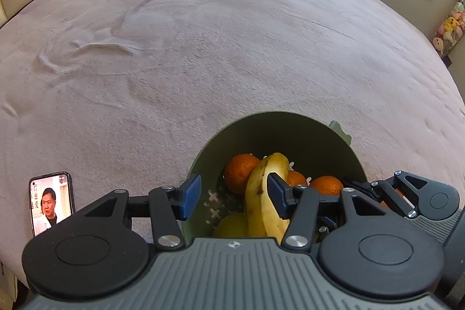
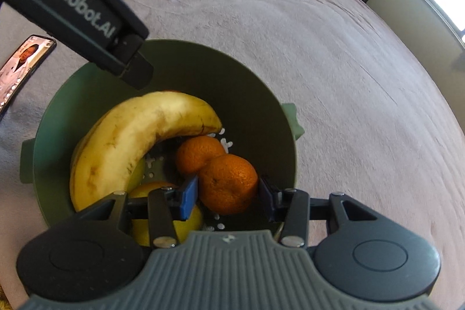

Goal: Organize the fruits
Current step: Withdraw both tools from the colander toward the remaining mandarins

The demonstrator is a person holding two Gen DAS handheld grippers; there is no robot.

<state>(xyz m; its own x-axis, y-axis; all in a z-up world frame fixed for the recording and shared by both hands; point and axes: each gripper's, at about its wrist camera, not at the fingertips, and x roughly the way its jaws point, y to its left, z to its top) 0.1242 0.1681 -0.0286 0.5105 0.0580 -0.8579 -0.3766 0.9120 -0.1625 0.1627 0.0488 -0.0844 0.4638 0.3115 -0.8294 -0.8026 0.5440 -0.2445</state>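
Note:
A green colander bowl point(image 2: 255, 83) sits on a pinkish blanket and holds a banana point(image 2: 139, 135), an orange point(image 2: 200, 153) and a lemon point(image 2: 162, 220). My right gripper point(image 2: 229, 198) is low inside the bowl, shut on a second orange point(image 2: 228, 185) that fills the gap between its blue pads. In the left wrist view my left gripper point(image 1: 235, 195) hangs open over the bowl's point(image 1: 209, 141) near side. The banana point(image 1: 261, 193) lies below its right finger, untouched, beside an orange point(image 1: 239, 173). The left gripper's black housing point(image 2: 72, 5) crosses the right view's upper left.
A phone point(image 1: 51, 202) with a lit screen lies on the blanket left of the bowl, also seen as the phone point(image 2: 23, 66) in the right view. Wrinkled blanket point(image 1: 232, 34) spreads beyond the bowl. Plush toys point(image 1: 450, 28) sit by the far right wall.

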